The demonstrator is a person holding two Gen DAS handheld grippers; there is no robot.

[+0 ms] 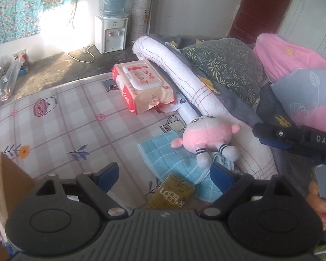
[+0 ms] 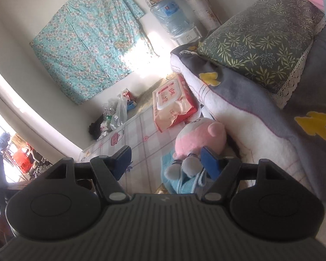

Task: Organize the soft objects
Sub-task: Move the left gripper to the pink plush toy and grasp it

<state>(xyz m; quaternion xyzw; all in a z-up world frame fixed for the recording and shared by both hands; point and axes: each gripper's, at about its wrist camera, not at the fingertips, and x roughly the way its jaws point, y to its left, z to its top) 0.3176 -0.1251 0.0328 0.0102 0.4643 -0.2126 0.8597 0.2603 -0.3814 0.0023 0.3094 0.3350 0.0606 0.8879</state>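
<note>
A pink and white plush toy (image 1: 206, 134) lies on a light blue checked towel (image 1: 173, 158) on the patterned mat, against a rolled white blanket (image 1: 202, 91). It also shows in the right wrist view (image 2: 197, 139). My left gripper (image 1: 165, 174) is open and empty, just short of the towel. My right gripper (image 2: 166, 161) is open, with the plush toy's feet close by its right finger; it also shows at the right of the left wrist view (image 1: 293, 139). A green leaf-patterned pillow (image 1: 226, 65) and a pink pillow (image 1: 286, 54) lie on the bedding.
A pack of wet wipes (image 1: 143, 84) lies on the mat beyond the plush toy. A gold box (image 1: 170, 193) sits by the towel. A cardboard box (image 1: 4, 174) stands at the left. A water dispenser (image 1: 110, 32) stands by the far wall.
</note>
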